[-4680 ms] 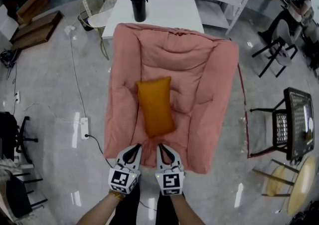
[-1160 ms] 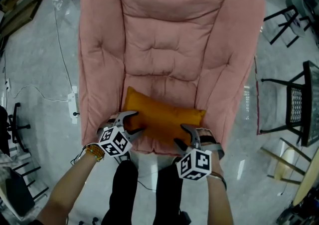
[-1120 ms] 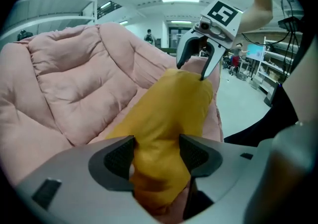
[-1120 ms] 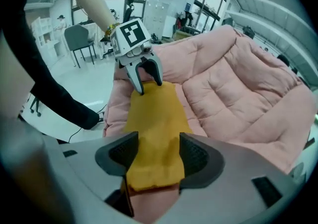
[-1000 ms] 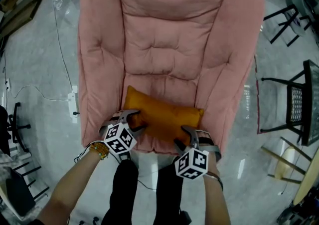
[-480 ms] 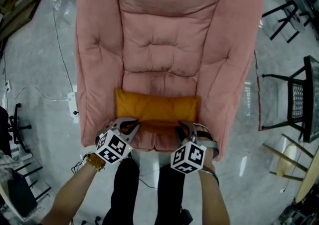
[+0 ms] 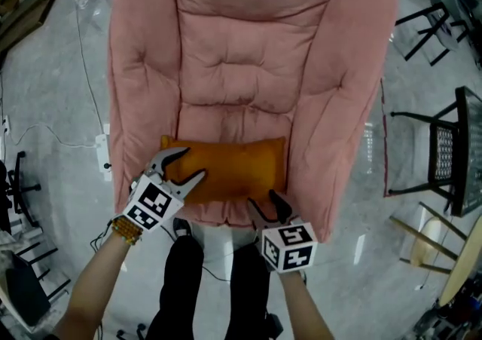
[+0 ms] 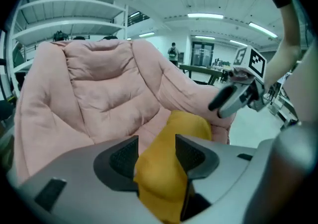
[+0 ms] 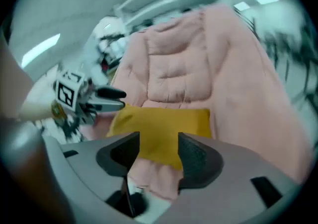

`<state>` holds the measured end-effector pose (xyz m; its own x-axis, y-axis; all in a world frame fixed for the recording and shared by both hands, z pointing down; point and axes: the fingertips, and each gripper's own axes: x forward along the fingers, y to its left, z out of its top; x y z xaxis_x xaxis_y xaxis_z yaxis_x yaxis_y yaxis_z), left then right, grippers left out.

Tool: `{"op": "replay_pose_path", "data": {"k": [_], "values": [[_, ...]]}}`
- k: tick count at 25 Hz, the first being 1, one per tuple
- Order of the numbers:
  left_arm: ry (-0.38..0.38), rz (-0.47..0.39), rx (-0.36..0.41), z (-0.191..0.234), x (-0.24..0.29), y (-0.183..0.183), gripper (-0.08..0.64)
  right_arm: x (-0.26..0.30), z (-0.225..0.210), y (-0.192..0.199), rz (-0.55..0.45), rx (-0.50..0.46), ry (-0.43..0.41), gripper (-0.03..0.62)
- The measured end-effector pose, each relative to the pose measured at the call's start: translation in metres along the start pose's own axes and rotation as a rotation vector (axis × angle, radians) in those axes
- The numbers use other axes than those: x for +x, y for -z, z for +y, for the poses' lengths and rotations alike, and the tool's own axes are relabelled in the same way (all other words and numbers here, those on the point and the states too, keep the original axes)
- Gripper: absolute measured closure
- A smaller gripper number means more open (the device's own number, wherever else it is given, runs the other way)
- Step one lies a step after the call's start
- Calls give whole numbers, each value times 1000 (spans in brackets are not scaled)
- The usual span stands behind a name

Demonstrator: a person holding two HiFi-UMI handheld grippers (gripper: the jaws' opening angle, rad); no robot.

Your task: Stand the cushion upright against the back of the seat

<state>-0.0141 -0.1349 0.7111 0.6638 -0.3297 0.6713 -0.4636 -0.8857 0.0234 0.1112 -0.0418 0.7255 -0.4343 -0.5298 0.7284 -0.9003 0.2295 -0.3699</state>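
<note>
Upward since the last frame, the left gripper (image 7: 194, 163) now straddles the cushion (image 7: 241, 169); only its own view shows the fabric pinched between both pads (image 8: 124, 156), though the fingers have just been opening. The right gripper (image 7: 263, 200) has also just been opening and grips nothing, with the cushion lying crosswise beyond its fingertips on the armchair (image 7: 241, 67) seat.

My left forearm (image 7: 90, 286) angles my left gripper (image 7: 191, 164) forward and down. Its fingers have just been opening and stand wide, pressing the cushion's (image 8: 166, 173) end between them. My right gripper (image 7: 263, 200), fingers also just opening, grips nothing.
</note>
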Motion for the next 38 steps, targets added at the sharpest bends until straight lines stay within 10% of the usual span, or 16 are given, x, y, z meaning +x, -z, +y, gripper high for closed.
{"op": "replay_pose_path", "data": {"k": [3, 7, 11, 17, 26, 38], "values": [[79, 88, 60, 18, 32, 3, 337, 21, 24, 41, 3, 513, -125, 354], [217, 207, 146, 14, 66, 17, 338, 57, 37, 69, -23, 874, -157, 307], [387, 243, 12, 13, 74, 20, 337, 76, 23, 60, -185, 1120, -175, 301], [587, 290, -36, -7, 64, 20, 307, 82, 12, 55, -254, 1134, -173, 301], [551, 395, 99, -16, 88, 49, 341, 93, 0, 57, -213, 1122, -127, 379], [407, 283, 99, -26, 31, 28, 419, 59, 22, 39, -146, 659, -53, 503]]}}
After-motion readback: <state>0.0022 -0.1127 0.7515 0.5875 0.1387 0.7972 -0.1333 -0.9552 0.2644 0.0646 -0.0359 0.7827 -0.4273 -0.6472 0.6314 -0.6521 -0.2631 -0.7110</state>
